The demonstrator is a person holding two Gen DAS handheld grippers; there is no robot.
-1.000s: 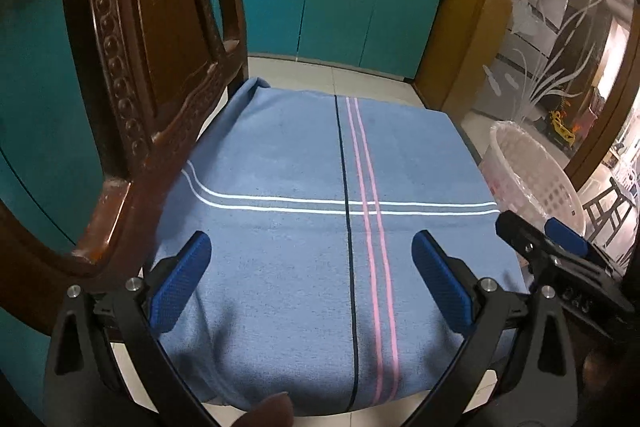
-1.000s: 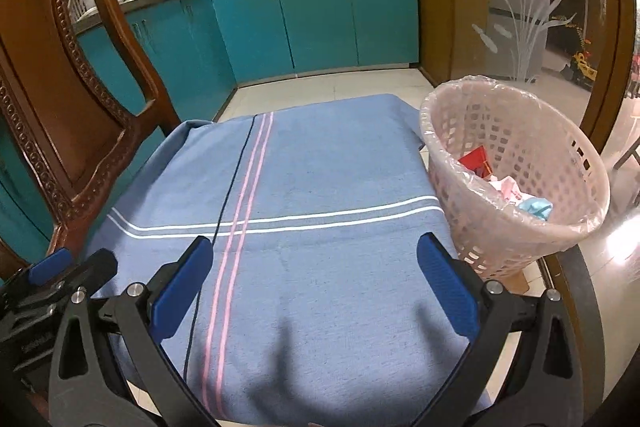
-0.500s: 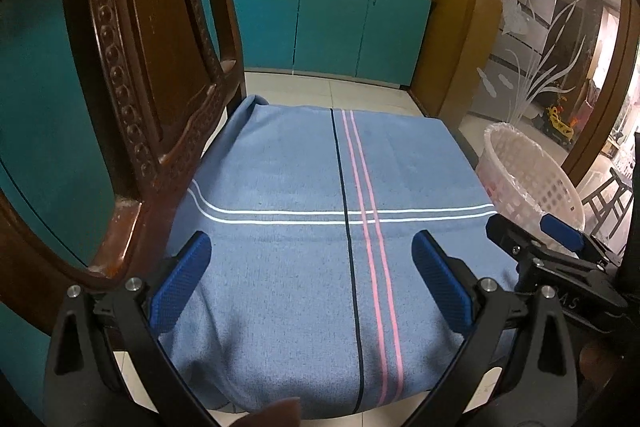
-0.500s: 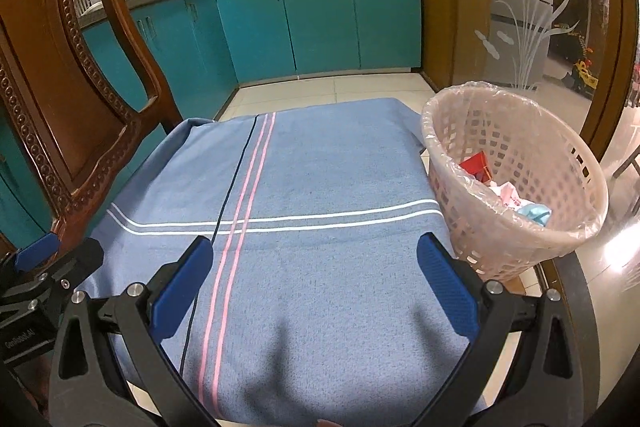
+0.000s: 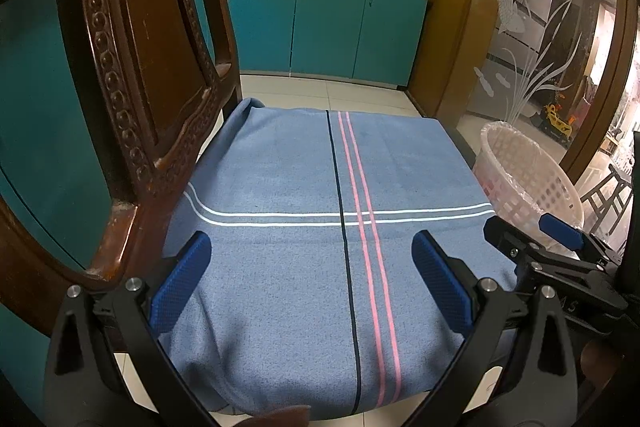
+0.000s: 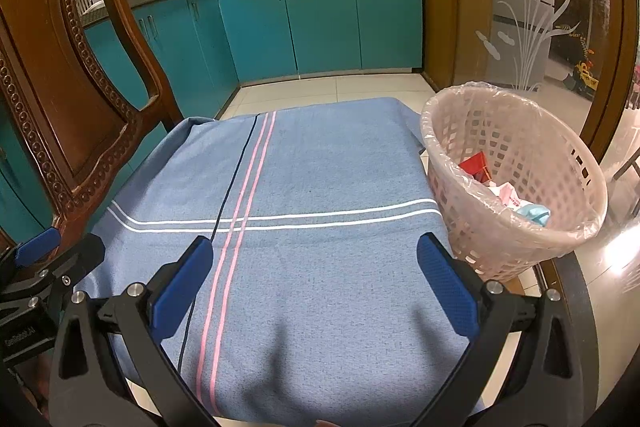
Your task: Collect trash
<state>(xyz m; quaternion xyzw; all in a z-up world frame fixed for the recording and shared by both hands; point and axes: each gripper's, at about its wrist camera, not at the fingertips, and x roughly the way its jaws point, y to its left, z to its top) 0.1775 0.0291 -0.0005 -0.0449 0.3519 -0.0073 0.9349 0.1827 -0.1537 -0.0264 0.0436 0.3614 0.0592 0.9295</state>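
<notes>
A pale pink basket (image 6: 516,183) lined with clear plastic stands at the right edge of a blue striped cloth (image 6: 304,211). Inside it lie a red packet (image 6: 474,165), white scraps and a light blue piece (image 6: 534,215). The left wrist view shows the same basket (image 5: 524,179) at right. My left gripper (image 5: 310,283) is open over the near part of the cloth, nothing between its blue pads. My right gripper (image 6: 314,285) is open too, holding nothing, with the basket just beyond its right finger. Each gripper shows at the edge of the other's view.
A carved wooden chair back (image 5: 132,79) rises close on the left, also seen as a chair back (image 6: 60,87) in the right wrist view. Teal kitchen cabinets (image 6: 320,19) line the far wall across a tiled floor. A frosted glass door (image 6: 528,7) stands at right.
Both grippers have pulled back and lifted slightly, so more of the kitchen shows beyond the cloth. Both stayed open. The basket and cloth have not moved.
</notes>
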